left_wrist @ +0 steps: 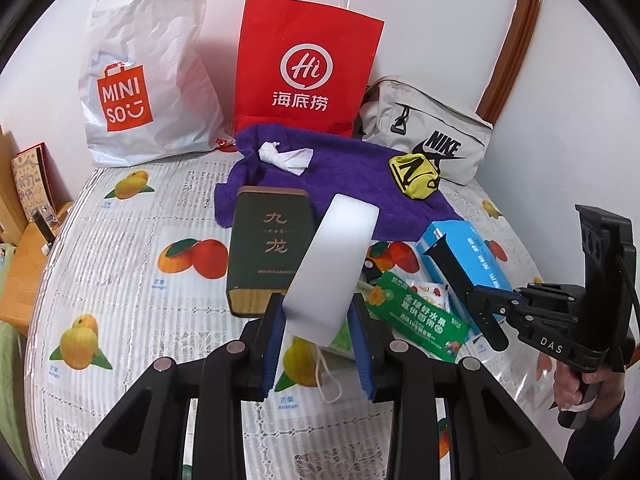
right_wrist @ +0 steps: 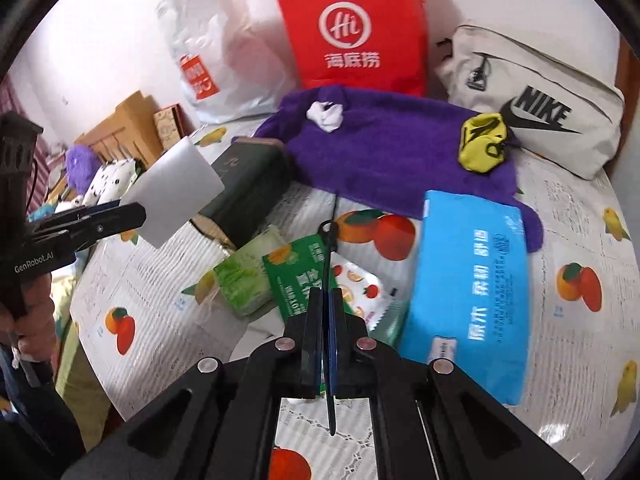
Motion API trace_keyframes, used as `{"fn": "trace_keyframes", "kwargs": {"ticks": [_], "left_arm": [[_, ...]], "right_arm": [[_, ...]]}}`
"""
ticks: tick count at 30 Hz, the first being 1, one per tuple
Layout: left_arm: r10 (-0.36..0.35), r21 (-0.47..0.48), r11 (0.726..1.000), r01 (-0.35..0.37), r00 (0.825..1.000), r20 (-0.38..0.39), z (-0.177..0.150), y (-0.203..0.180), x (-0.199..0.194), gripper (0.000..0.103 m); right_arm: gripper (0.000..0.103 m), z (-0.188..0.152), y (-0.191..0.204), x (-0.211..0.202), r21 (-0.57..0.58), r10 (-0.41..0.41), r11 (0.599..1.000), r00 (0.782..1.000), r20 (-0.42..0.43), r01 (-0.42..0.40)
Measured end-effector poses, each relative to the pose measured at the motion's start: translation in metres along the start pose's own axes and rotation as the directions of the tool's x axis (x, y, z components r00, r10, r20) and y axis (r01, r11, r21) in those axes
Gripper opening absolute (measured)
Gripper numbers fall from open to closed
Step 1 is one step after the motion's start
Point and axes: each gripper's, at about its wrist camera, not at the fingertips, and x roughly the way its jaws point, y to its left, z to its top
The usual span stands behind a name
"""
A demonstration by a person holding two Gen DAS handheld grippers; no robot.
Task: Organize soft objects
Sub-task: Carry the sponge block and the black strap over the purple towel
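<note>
My left gripper (left_wrist: 318, 300) is shut on the lower end of a white foam block (left_wrist: 332, 264), which it holds up above the table. The same block (right_wrist: 176, 192) shows at the left in the right wrist view, in the left gripper (right_wrist: 138, 212). My right gripper (right_wrist: 326, 292) is shut on a thin black strap (right_wrist: 330, 256), seen edge-on. From the left wrist view the strap (left_wrist: 448, 264) sticks out of both sides of the right gripper (left_wrist: 476, 296). A purple towel (left_wrist: 320, 168) lies behind, with a crumpled white tissue (left_wrist: 286, 156) and a yellow pouch (left_wrist: 416, 176) on it.
Against the wall stand a white plastic bag (left_wrist: 140, 80), a red paper bag (left_wrist: 304, 64) and a grey Nike bag (left_wrist: 432, 132). On the fruit-print tablecloth (left_wrist: 120, 280) lie a dark green box (left_wrist: 268, 248), a blue tissue pack (right_wrist: 468, 280) and green packets (right_wrist: 296, 276).
</note>
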Motion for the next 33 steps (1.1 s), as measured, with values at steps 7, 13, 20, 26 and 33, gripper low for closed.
{"fn": "trace_keyframes", "kwargs": {"ticks": [7, 13, 20, 26, 33], "left_arm": [[0.016, 0.004, 1.000, -0.016, 1.000, -0.003, 0.018, -0.005, 0.005, 0.030], [0.027, 0.013, 1.000, -0.027, 1.000, 0.000, 0.042, -0.007, 0.013, 0.030], [0.043, 0.020, 0.999, -0.043, 0.999, 0.009, 0.075, -0.009, 0.026, 0.030], [0.063, -0.003, 0.998, -0.063, 0.998, 0.004, 0.099, -0.001, 0.044, 0.030], [0.075, -0.011, 0.997, -0.075, 0.997, -0.010, 0.125, 0.007, 0.070, 0.030]], "right_arm": [[0.003, 0.014, -0.010, -0.011, 0.013, -0.007, 1.000, 0.999, 0.036, 0.007], [0.003, 0.034, -0.021, -0.012, 0.028, -0.007, 1.000, 0.999, 0.054, 0.006], [0.003, 0.065, -0.043, -0.008, 0.056, -0.014, 0.998, 0.996, 0.084, 0.009], [0.003, 0.097, -0.070, 0.004, 0.089, -0.025, 0.996, 0.995, 0.102, 0.016], [0.003, 0.119, -0.098, 0.026, 0.127, -0.039, 0.992, 0.995, 0.091, 0.027]]}}
